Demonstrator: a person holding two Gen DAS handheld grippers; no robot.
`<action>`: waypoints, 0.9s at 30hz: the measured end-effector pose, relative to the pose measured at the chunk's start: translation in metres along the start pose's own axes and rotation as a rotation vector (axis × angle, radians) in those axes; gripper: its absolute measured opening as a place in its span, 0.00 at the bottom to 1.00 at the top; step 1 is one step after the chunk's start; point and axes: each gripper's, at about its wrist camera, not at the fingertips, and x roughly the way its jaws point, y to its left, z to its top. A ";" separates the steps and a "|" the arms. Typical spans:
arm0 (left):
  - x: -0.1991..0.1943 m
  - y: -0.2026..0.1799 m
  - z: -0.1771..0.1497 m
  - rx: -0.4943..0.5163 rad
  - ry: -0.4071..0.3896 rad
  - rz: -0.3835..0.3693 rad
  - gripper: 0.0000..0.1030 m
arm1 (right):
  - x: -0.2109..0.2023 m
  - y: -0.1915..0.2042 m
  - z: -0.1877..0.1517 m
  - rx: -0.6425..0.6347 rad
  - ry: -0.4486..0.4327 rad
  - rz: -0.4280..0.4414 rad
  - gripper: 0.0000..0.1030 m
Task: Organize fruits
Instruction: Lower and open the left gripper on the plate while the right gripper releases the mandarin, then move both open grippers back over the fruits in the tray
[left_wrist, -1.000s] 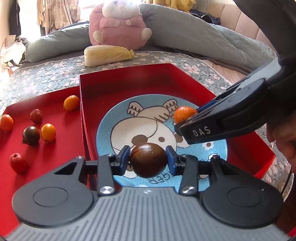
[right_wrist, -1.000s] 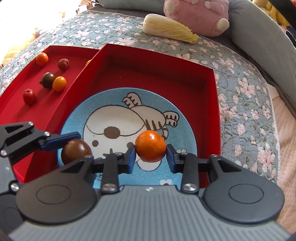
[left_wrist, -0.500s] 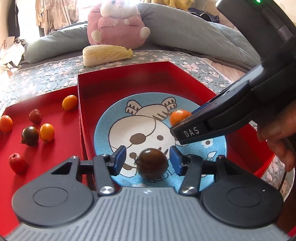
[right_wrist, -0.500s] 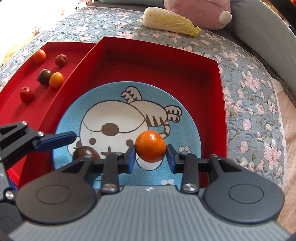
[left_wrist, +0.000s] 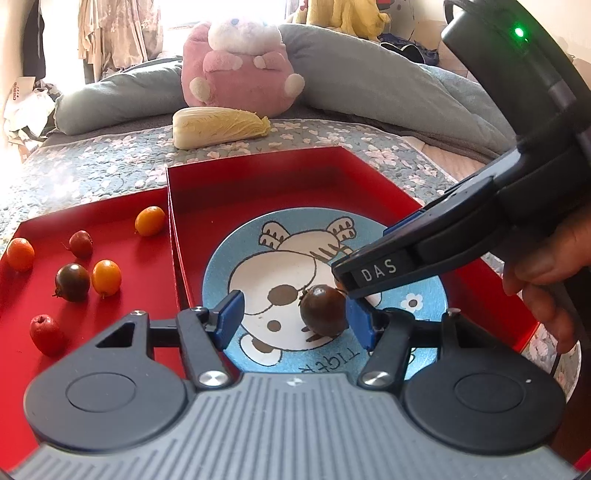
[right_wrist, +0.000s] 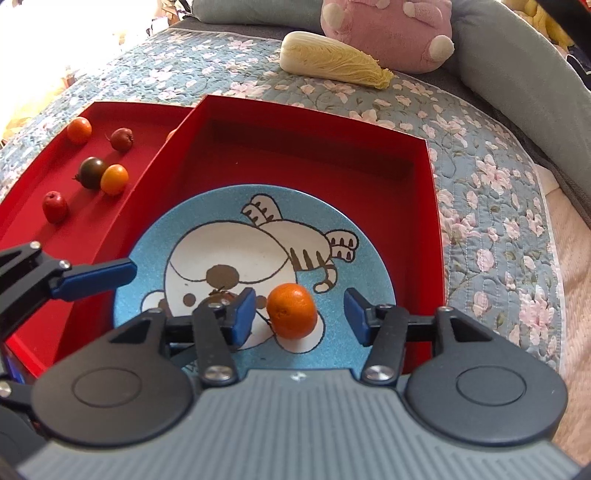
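A blue tiger plate lies in a red box. A dark brown tomato rests on the plate between the jaws of my open left gripper, close to its right finger. A small orange rests on the plate between the jaws of my open right gripper. The right gripper also shows in the left wrist view, just above the tomato. The tomato is almost hidden behind the right gripper's left finger.
A red lid to the left holds several small fruits: orange, red and one dark tomato. A napa cabbage and a pink plush toy lie beyond the box on a floral quilt.
Both grippers have opened. The dark tomato and the orange have left the jaws and now rest on the plate.
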 end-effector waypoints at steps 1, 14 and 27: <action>-0.002 0.001 0.001 -0.001 -0.008 0.005 0.65 | -0.002 0.000 0.001 0.001 -0.011 -0.006 0.54; -0.022 0.029 0.004 -0.050 -0.050 0.059 0.65 | -0.024 0.019 0.023 -0.032 -0.152 0.008 0.53; -0.043 0.066 0.004 -0.101 -0.081 0.120 0.65 | -0.032 0.067 0.047 -0.104 -0.209 0.082 0.53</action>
